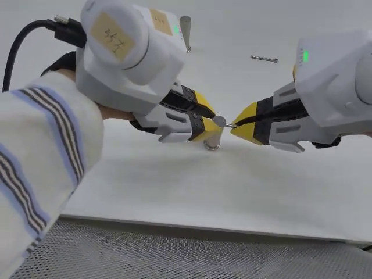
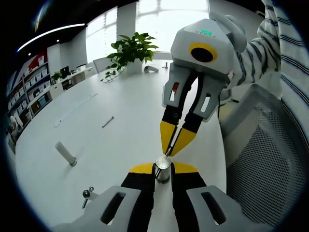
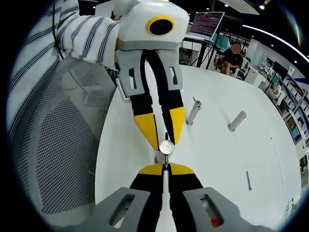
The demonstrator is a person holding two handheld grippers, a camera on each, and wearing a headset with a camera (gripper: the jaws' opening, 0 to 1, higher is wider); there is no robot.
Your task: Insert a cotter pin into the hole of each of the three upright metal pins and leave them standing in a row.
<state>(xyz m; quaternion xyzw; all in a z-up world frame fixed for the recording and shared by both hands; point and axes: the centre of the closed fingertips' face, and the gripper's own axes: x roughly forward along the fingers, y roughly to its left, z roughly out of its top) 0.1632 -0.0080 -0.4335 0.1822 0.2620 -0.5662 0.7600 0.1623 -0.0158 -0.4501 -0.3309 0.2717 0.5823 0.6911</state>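
My left gripper (image 1: 210,129) is shut on an upright metal pin (image 1: 215,135) that stands on the white table (image 1: 192,186). From the right, my right gripper (image 1: 233,127) is shut on a thin cotter pin (image 1: 229,124), whose tip is at the pin's top. In the left gripper view the pin (image 2: 162,169) sits between my jaws, with the right gripper (image 2: 173,147) coming down to it. The right gripper view looks along the cotter pin (image 3: 166,162) at the pin's round head (image 3: 166,146). A second metal pin (image 3: 193,112) carries a cotter pin, and a third (image 3: 237,121) stands bare.
A loose cotter pin (image 1: 264,58) lies at the far right of the table, beyond another metal pin (image 1: 185,26). A potted plant (image 2: 133,48) stands at the table's far end. The table's near edge (image 1: 203,229) borders a mesh surface. A person sits in the background.
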